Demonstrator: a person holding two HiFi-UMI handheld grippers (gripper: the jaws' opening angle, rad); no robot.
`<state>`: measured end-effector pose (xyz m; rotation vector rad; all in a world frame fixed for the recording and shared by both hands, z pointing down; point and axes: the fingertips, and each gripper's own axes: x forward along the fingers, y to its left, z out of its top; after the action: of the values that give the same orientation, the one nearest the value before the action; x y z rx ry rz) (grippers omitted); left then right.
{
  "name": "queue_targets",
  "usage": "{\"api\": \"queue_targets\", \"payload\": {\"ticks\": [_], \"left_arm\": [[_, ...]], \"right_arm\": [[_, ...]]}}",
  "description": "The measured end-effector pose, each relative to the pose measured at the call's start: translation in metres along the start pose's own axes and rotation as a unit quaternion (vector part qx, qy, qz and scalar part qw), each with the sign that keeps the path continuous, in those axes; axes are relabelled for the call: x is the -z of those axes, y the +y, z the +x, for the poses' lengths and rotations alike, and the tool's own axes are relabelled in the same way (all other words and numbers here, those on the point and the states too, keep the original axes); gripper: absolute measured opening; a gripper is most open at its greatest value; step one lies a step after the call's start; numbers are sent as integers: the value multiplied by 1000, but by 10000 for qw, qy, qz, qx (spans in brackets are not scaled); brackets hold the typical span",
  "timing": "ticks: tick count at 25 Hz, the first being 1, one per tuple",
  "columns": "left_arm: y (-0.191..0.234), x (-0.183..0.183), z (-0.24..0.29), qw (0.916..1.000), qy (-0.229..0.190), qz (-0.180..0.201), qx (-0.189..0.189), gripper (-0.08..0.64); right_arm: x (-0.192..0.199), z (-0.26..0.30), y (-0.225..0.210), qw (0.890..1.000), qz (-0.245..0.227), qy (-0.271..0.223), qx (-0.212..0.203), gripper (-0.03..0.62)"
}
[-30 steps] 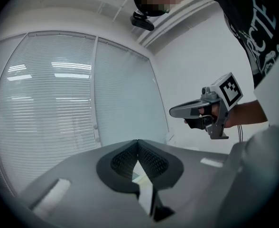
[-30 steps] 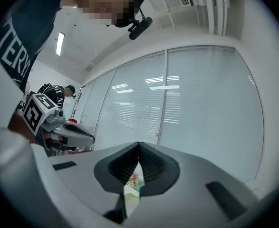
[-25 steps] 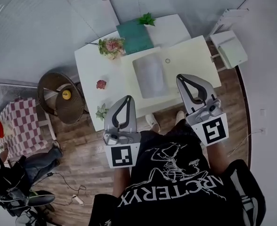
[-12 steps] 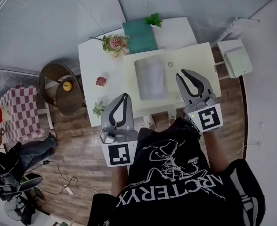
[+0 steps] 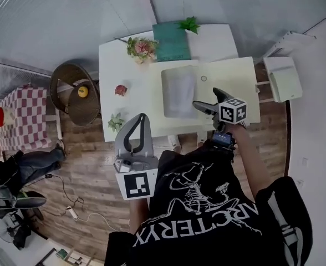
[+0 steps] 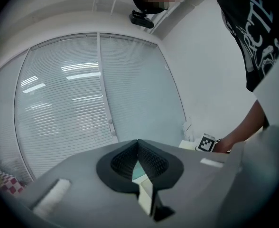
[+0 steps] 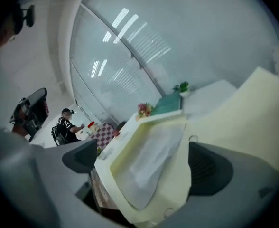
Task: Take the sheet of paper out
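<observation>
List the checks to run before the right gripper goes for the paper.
1. Right gripper jaws opening, nothing between them: ok.
2. Paper lies flat in the tray, uncovered: ok.
3. Right gripper faces the paper over the tray's near corner: ok.
4. Pads on the paper: not ok, no contact yet.
5. Left gripper shut, empty, apart from the paper: ok.
6. Paper edge loose enough to pinch: cannot tell.

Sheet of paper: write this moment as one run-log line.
left tongs: shut, empty | right tongs: opening, empty, aimed at sheet of paper | paper: lying in cream tray, not yet out
</observation>
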<state>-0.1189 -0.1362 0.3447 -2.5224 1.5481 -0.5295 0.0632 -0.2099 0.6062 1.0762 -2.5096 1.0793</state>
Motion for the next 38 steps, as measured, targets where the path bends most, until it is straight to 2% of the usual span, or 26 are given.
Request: {"api": "queue_targets", "payload": {"ticks": [3, 6, 9, 12, 14, 15, 19, 22, 25, 32, 36, 38], "left_arm": [[5, 4, -8, 9996, 125, -105, -228, 12], [8, 9, -13, 9989, 247, -167, -367, 12], [6, 12, -16, 9984, 336, -147, -436, 12], [6, 12, -19, 9978, 401, -107, -516, 12], [8, 13, -22, 9973, 461, -50, -572, 12], [8, 14, -24, 9969, 493, -42, -612, 12], [8, 15, -31, 9954, 571, -19, -774, 12], [6, 16, -36, 9941, 647, 2, -868, 12], [9, 20, -45, 9920, 742, -34, -1021, 12], [18, 28, -61, 9875, 863, -130, -1315, 12], [20, 31, -67, 9865, 881, -121, -1377, 12], [20, 32, -68, 9859, 888, -173, -1406, 12]], "right_arm": [[34, 23, -2, 9936, 537, 736, -664, 552], [55, 40, -2, 9716, 1618, 1199, -1242, 551], [55, 53, -11, 9454, 2698, 1068, -1486, 551], [50, 62, -26, 9101, 3706, 807, -1667, 551], [52, 68, -34, 8883, 4172, 784, -1752, 551], [51, 70, -35, 8824, 4277, 812, -1786, 551], [44, 82, -33, 8762, 4317, 814, -1980, 551], [37, 98, -30, 8650, 4496, 776, -2088, 549], [34, 113, -21, 8580, 4530, 970, -2218, 549], [33, 136, -7, 8566, 4442, 1353, -2249, 534], [45, 135, -16, 8653, 4336, 1503, -2014, 388], [55, 137, -23, 8657, 4366, 1553, -1891, 234]]}}
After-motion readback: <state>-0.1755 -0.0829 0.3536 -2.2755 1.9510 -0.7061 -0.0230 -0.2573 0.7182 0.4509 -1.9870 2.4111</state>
